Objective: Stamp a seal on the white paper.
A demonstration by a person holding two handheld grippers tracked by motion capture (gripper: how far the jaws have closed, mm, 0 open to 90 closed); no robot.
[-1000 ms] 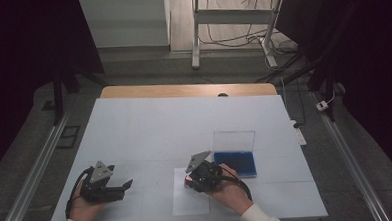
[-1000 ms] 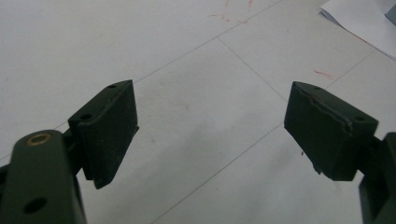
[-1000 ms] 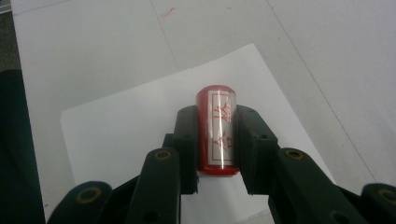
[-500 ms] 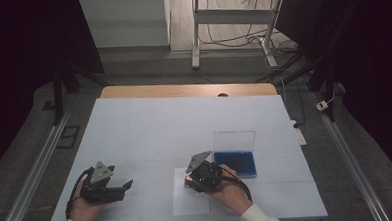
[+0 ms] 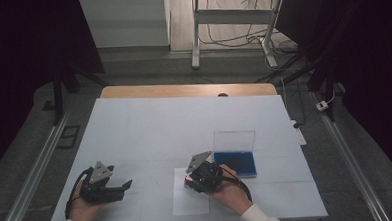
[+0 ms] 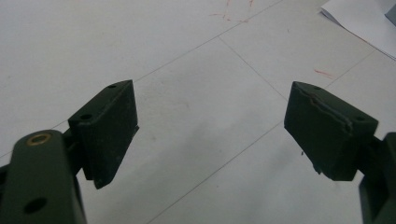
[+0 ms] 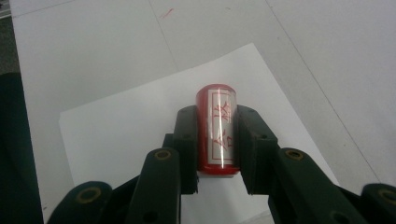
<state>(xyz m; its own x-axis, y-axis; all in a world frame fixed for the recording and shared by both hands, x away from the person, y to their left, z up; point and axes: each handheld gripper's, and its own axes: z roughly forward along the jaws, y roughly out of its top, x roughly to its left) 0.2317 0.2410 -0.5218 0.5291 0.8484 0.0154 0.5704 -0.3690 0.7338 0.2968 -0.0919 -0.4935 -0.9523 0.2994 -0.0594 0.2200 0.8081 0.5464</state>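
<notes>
**Over the paper: stamp clamped, ready to press**

On the desk, a red stamp is clamped between the fingers of the right gripper, held above the white paper sheet. The open blue ink pad case sits just beside. The left gripper is held idle, fingers apart, nothing between. Stamping step is judged in hand; next, the stamp face must be lowered squarely onto the sheet.

Left claw wide apart over white table; paper sheet far corner.
</notes>
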